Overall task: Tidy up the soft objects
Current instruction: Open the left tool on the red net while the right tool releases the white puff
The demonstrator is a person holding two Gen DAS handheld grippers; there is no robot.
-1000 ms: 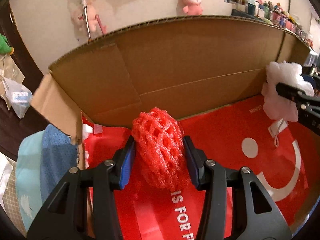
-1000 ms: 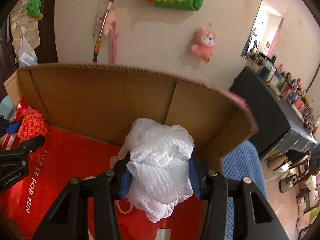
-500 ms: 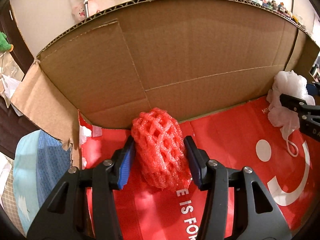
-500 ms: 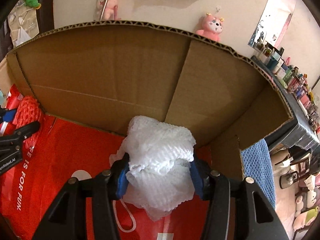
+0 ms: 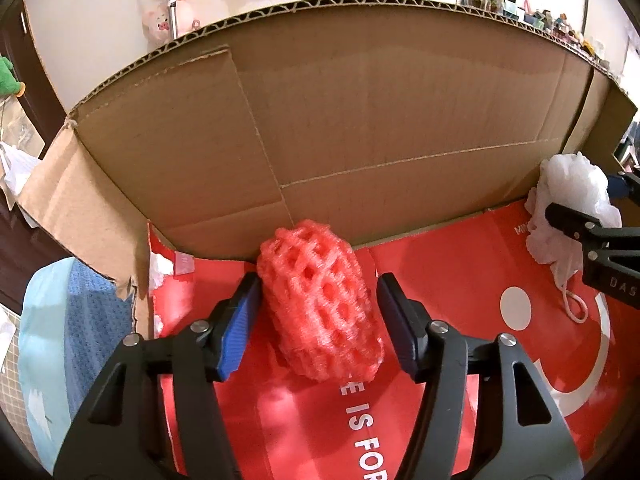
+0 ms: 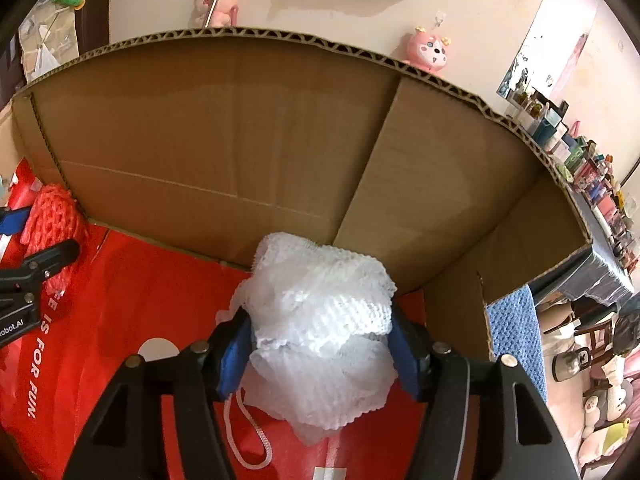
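Looks like a double drop-off: the left gripper has just been opening off the red net mid-frame on the box floor, while the right gripper, also opening, barely touches the white pouf at lower centre.

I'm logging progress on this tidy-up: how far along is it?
Done: the red foam net and white mesh puff are down inside the cardboard box. In hand: the left gripper and right gripper have just been opening around them. Left: pulling both grippers out.
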